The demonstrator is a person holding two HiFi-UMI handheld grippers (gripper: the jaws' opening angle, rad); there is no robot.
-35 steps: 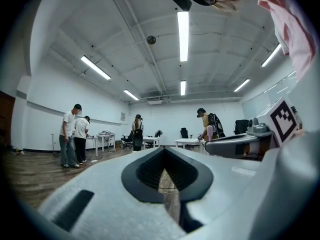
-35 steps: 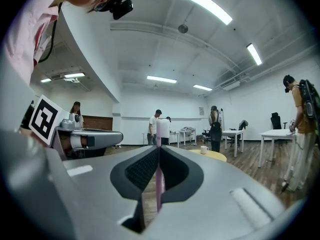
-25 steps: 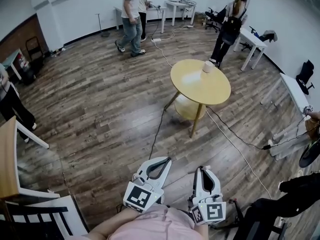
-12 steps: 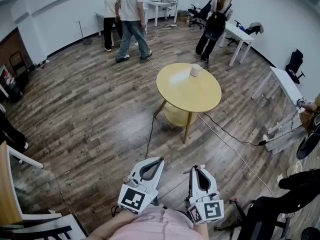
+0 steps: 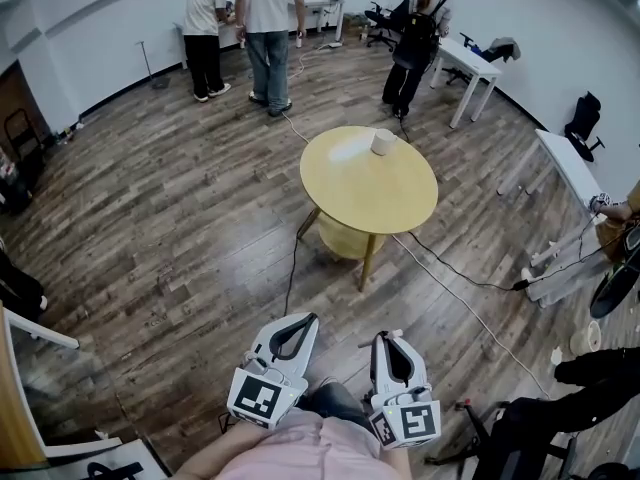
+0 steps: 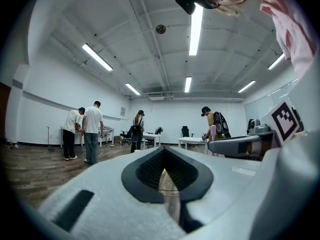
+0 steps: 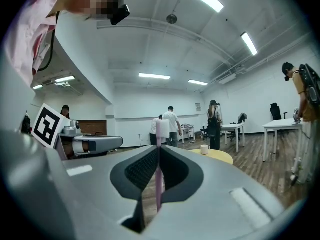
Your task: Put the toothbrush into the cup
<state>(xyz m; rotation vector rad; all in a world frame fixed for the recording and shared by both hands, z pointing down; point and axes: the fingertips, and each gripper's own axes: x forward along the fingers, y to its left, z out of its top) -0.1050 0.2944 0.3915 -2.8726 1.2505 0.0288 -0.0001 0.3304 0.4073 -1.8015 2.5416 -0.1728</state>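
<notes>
The floor [image 5: 170,218] is dark wood plank with a dull sheen. The round table [image 5: 385,198] has a smooth yellow top that shines pale near its far edge, where the white cup [image 5: 383,142] looks smooth and glazed. The left gripper [image 6: 163,156] and right gripper [image 7: 159,154], 2 alike, have matt pale-grey plastic shells and black ribbed pads [image 7: 140,171]. The toothbrush [image 7: 158,184] handle is smooth pink plastic. The person's shirt [image 5: 300,453] is soft pink cloth.

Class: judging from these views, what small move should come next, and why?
Probably step toward the round yellow wooden table, carrying the right gripper forward. Its jaws are shut on the thin pink toothbrush, while the small white cup stands far off, near the table's far edge and well out of reach.
</notes>
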